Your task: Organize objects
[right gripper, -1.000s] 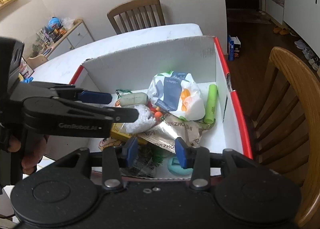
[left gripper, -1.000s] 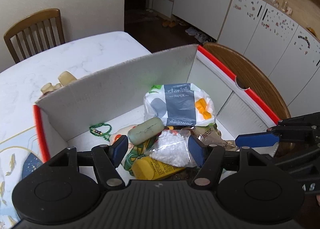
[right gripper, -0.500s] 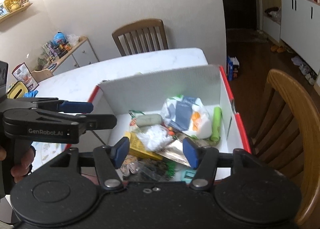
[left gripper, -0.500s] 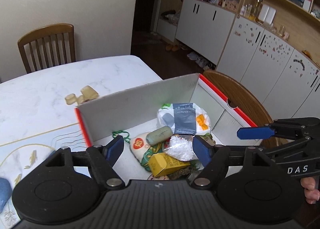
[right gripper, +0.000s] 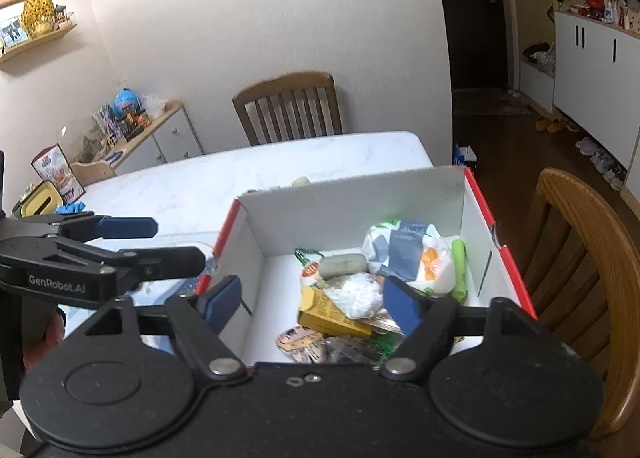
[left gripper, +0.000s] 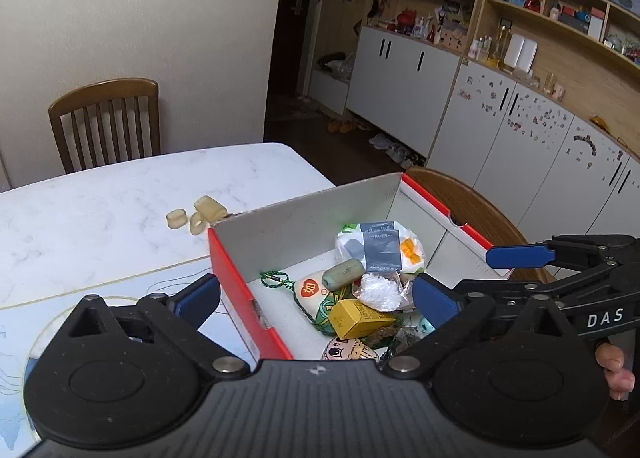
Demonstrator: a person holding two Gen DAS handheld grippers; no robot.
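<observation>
From the left wrist, the left gripper (left gripper: 316, 296) hangs with jaws spread wide and empty above one red-edged box (left gripper: 236, 282). Inside the box lie one tissue pack (left gripper: 380, 246), one grey-green capsule (left gripper: 343, 272), one yellow carton (left gripper: 358, 318) and one white bag (left gripper: 380, 290). Three beige rings (left gripper: 198, 214) sit beyond the box

From the right wrist, the right gripper (right gripper: 312, 300) is likewise spread, empty, above the box; one green tube (right gripper: 459, 270) lies at its right wall
</observation>
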